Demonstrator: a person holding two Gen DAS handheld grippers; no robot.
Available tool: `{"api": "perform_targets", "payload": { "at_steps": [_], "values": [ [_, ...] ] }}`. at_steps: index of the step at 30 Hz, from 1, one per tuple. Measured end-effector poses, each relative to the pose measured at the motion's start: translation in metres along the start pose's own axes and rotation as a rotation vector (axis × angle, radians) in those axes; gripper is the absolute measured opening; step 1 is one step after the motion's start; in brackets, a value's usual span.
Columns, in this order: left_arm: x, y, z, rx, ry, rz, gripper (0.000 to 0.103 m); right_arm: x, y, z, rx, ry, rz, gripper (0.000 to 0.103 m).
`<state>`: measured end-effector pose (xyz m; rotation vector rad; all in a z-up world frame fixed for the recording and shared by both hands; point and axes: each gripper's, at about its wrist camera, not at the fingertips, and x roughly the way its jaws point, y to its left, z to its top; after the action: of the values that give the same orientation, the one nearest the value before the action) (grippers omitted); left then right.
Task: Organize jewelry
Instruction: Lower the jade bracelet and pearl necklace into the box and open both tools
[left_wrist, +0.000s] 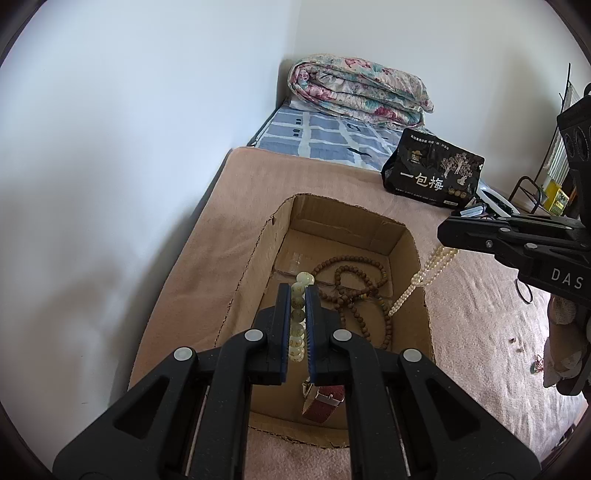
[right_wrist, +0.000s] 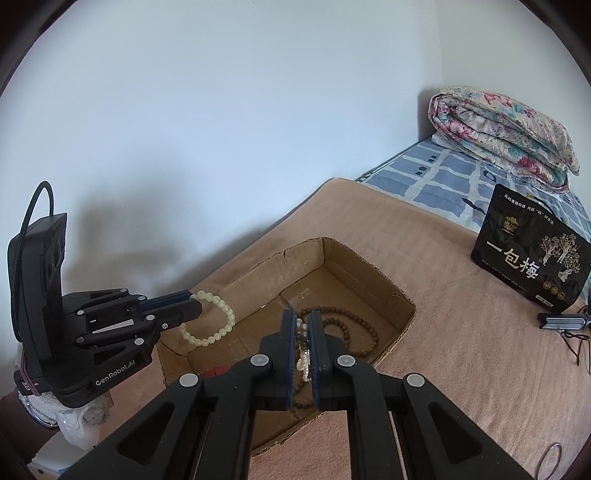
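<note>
My left gripper (left_wrist: 298, 291) is shut on a pale green bead bracelet (left_wrist: 297, 314) and holds it above the open cardboard box (left_wrist: 413, 240); the bracelet also hangs from it in the right wrist view (right_wrist: 221, 321). My right gripper (right_wrist: 302, 317) is shut on a white pearl necklace (right_wrist: 303, 363), which dangles over the box's right rim in the left wrist view (left_wrist: 421, 277). A brown wooden bead necklace (left_wrist: 354, 291) and a red-brown watch strap (left_wrist: 323, 402) lie in the box.
The box sits on a pink blanket (left_wrist: 480, 314). A black snack bag (left_wrist: 432, 171) stands behind it, with a folded floral quilt (left_wrist: 358, 92) farther back. Small loose items (left_wrist: 524, 291) lie on the blanket at the right. A white wall is on the left.
</note>
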<state>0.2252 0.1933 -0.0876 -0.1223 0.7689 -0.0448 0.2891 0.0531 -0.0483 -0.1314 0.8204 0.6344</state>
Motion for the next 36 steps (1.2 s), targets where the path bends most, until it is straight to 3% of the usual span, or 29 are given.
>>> {"api": "perform_targets", "payload": {
  "at_steps": [13,15,20,22,24,28,30,36],
  "values": [
    [0.008,-0.001,-0.001,0.007,0.017,-0.001,0.005,0.013,-0.004,-0.002,0.014,0.021,0.003,0.007],
    [0.009,-0.002,-0.001,0.005,0.02,-0.002,0.005,0.01,-0.003,-0.001,0.013,0.014,-0.004,0.027],
    [0.008,-0.004,-0.001,0.002,0.016,0.011,0.005,0.002,-0.001,-0.001,0.007,-0.003,-0.015,0.036],
    [0.006,-0.004,-0.001,-0.004,0.014,0.01,0.005,-0.001,0.0,-0.002,0.004,-0.008,-0.027,0.047],
    [0.003,-0.004,-0.001,-0.006,0.011,0.01,0.005,-0.005,0.0,-0.003,0.005,-0.021,-0.04,0.064],
    [-0.005,-0.008,-0.002,0.001,0.003,0.013,0.005,-0.015,0.0,-0.006,0.005,-0.035,-0.06,0.074],
    [-0.01,-0.012,-0.002,0.009,-0.005,0.017,0.005,-0.022,0.0,-0.007,0.003,-0.048,-0.081,0.084],
    [-0.025,-0.027,-0.004,0.041,-0.021,0.016,0.005,-0.046,-0.005,-0.011,0.012,-0.091,-0.138,0.103]
  ]
}}
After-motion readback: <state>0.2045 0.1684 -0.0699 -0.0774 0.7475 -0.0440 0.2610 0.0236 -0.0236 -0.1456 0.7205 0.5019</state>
